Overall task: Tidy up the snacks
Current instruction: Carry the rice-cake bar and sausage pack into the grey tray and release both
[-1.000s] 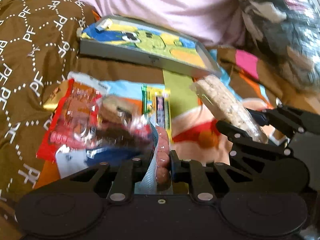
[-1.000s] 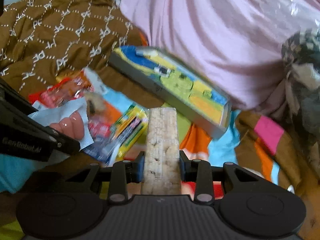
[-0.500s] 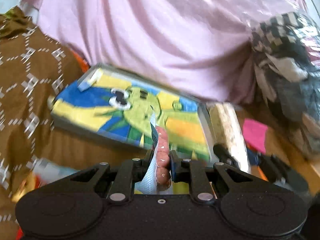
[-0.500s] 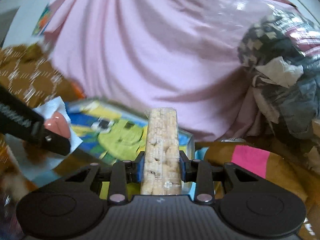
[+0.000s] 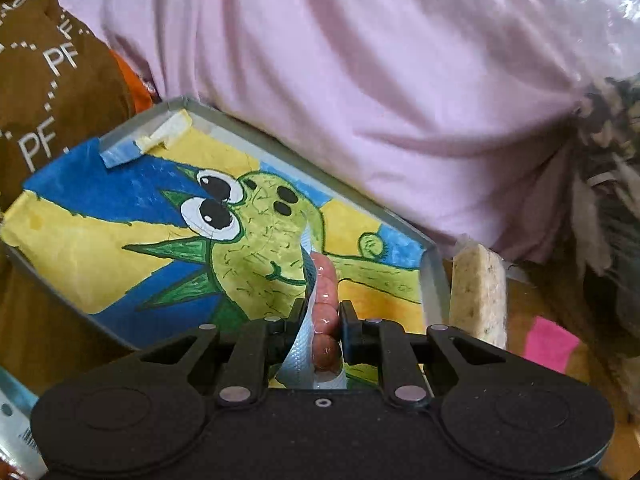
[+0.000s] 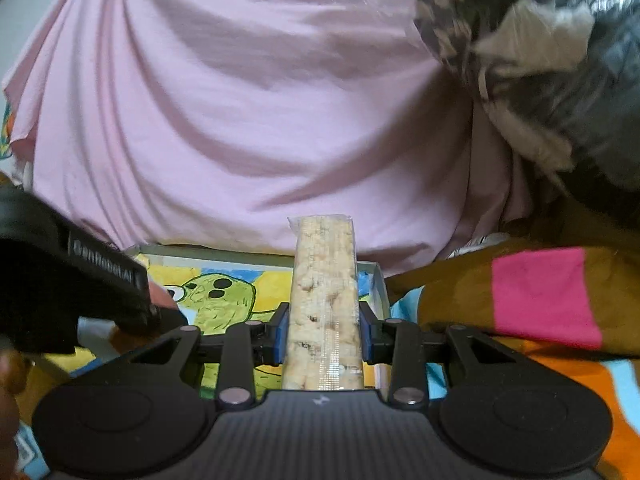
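Note:
My left gripper (image 5: 320,326) is shut on a clear pack of pink sausages (image 5: 325,300), held just above a shallow grey tray (image 5: 434,280) whose floor bears a green cartoon creature on blue and yellow. My right gripper (image 6: 323,330) is shut on a long clear-wrapped puffed rice bar (image 6: 324,300), which stands upright over the tray's right end (image 6: 378,280). That bar (image 5: 478,292) also shows at the tray's right edge in the left wrist view. The left gripper's black arm (image 6: 72,276) crosses the left side of the right wrist view.
A large pink bundle wrapped in clear plastic (image 5: 360,80) lies right behind the tray. A brown cloth with white letters (image 5: 44,88) is at the left, a dark patterned bundle (image 6: 540,60) at the right. The bedding (image 6: 544,296) is brown, pink and orange.
Both grippers have moved forward from the pile of snack packs to the tray, each keeping its snack. The tray now fills the left wrist view, and the snack pile has dropped out of sight.

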Demonstrator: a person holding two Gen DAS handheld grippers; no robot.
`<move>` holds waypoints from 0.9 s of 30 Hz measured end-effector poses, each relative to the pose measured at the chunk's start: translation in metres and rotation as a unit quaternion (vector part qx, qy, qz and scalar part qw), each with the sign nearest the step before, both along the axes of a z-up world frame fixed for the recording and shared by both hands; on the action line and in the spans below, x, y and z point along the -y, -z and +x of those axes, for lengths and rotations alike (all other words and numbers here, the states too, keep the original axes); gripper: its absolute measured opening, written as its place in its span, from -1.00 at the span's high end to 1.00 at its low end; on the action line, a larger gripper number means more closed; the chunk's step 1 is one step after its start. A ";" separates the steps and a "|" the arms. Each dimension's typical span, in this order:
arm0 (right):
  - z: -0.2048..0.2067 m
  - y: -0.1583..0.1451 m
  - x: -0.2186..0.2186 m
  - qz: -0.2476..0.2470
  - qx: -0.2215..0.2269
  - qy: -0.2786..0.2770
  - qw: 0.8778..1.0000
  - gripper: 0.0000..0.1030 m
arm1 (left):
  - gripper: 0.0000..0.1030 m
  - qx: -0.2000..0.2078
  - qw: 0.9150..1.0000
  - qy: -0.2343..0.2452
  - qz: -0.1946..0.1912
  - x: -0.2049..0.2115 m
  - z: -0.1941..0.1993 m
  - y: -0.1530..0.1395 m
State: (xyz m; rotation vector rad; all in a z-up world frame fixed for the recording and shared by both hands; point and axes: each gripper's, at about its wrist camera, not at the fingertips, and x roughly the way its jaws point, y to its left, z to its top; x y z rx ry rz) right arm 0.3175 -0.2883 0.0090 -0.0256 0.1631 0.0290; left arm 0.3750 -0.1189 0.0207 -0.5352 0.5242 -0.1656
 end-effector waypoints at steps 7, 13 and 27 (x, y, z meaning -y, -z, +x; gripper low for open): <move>0.028 0.018 0.005 0.020 -0.056 -0.012 0.998 0.28 | 0.66 -0.016 1.000 0.001 0.021 0.002 0.019 0.013; 0.033 0.026 0.001 0.020 -0.076 -0.018 0.997 0.27 | 0.63 -0.021 0.999 -0.008 0.032 0.000 0.022 0.019; 0.006 0.004 0.002 0.021 -0.042 -0.007 0.999 -0.65 | -0.56 0.002 0.997 -0.057 0.053 -0.014 -0.006 0.000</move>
